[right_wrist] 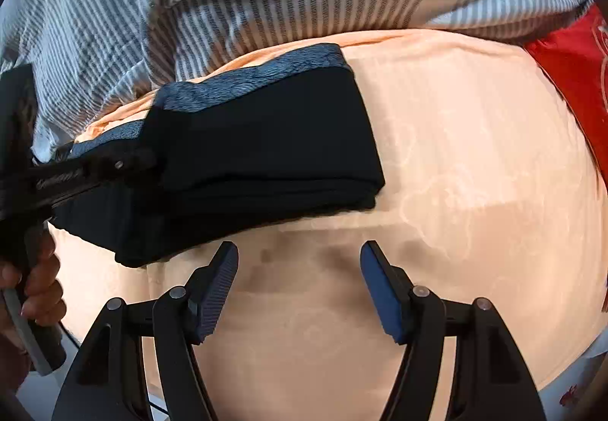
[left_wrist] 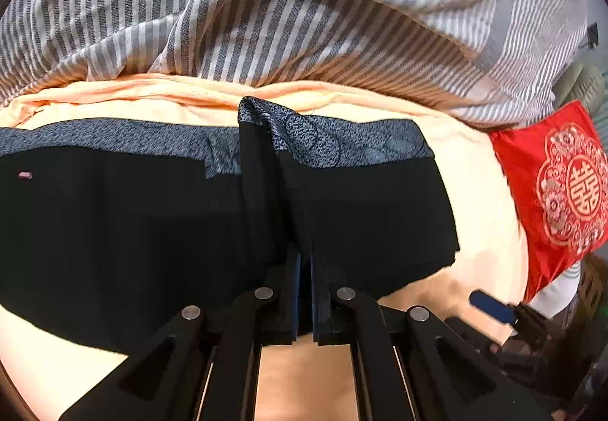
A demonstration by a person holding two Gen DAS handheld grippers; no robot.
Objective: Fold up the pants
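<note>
The pants [left_wrist: 152,223] lie on the bed, spread over a peach sheet [right_wrist: 456,162], black with a blue-grey patterned waistband [left_wrist: 114,137] turned toward the far edge of the bed; in the right wrist view they read as a stack of several layers with a clean right-hand fold, so the folding looks well along. The left claw [left_wrist: 306,257] is pinched narrow on a raised pleat of the black cloth near the garment's near edge, and the fabric rises from its tips in a ridge toward the waistband; this looks like the middle of a fold, one part being carried across. The right claw [right_wrist: 300,269] stands wide with nothing between its blue pads [right_wrist: 216,288], hovering over bare sheet just beside the pants' near edge, toward the bed's near side.

The next move probably calls for the left claw to lay its pinched layer down flat and square with the stack; the right claw could pin or smooth the near edge, since soft stacked cloth may slide.

A grey-and-white striped duvet [left_wrist: 266,14] is heaped along the far edge of the bed; a red cushion [left_wrist: 554,189] with a pale emblem sits at the right-hand edge; little of the room beyond is visible.
</note>
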